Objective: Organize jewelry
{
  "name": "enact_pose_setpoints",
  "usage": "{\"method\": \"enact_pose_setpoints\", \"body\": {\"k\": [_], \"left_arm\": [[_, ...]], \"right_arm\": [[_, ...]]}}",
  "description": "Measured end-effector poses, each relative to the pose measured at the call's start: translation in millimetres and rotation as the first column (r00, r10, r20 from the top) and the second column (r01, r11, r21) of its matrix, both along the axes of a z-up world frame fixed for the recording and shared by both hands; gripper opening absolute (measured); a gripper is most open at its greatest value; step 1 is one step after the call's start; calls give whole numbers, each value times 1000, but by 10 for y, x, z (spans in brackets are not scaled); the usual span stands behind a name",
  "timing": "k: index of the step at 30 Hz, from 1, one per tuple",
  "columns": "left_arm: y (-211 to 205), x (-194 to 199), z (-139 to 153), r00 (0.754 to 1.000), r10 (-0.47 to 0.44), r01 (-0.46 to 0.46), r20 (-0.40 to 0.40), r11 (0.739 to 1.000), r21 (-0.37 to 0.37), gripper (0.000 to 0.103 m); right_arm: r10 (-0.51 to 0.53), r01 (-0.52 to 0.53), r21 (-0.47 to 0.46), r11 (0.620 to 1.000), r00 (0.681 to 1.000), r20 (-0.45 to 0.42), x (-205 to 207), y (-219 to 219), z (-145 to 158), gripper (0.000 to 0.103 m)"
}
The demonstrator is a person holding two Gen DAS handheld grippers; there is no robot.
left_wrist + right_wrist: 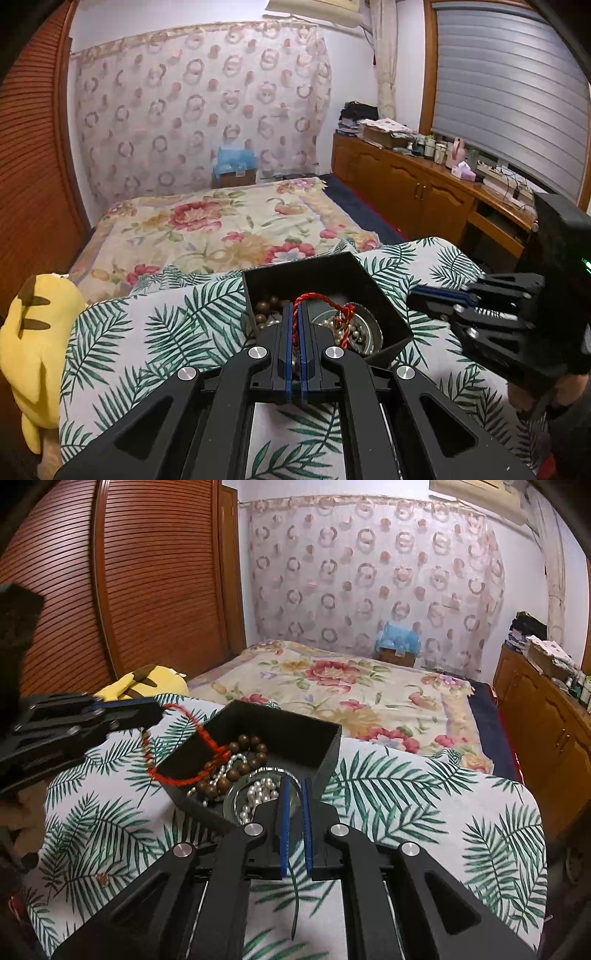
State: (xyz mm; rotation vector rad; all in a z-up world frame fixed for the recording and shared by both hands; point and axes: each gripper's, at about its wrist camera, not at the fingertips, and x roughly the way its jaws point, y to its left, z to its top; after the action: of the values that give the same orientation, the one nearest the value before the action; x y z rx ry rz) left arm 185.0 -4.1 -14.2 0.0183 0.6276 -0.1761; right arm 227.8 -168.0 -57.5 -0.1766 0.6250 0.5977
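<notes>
A black open box [354, 273] [295, 727] stands on the palm-leaf cloth. It holds brown wooden beads [236, 764], white pearls [258, 790] and a round metal dish [365, 332]. My left gripper [295, 310] is shut on a red cord bracelet [321, 301]; the cord [184, 746] runs from its tips [159, 712] down over the box's near-left wall into the box. My right gripper [294, 786] has its jaws a narrow gap apart, just above the dish rim [236, 794], and I see nothing held between them. It shows at the right in the left wrist view [417, 295].
A yellow plush toy [33, 339] [147, 683] lies at the cloth's left edge. Beyond is a bed with a floral cover [221, 225]. A wooden cabinet [424, 188] with clutter lines the right wall.
</notes>
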Motion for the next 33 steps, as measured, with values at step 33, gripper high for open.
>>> {"method": "enact_pose_setpoints", "body": {"k": [33], "left_arm": [[-38,29,-71,1000,13,-12,-24,999,35,33]], "right_arm": [[24,-24,7,1000,999,-25,-533,-136,-122,9]]}}
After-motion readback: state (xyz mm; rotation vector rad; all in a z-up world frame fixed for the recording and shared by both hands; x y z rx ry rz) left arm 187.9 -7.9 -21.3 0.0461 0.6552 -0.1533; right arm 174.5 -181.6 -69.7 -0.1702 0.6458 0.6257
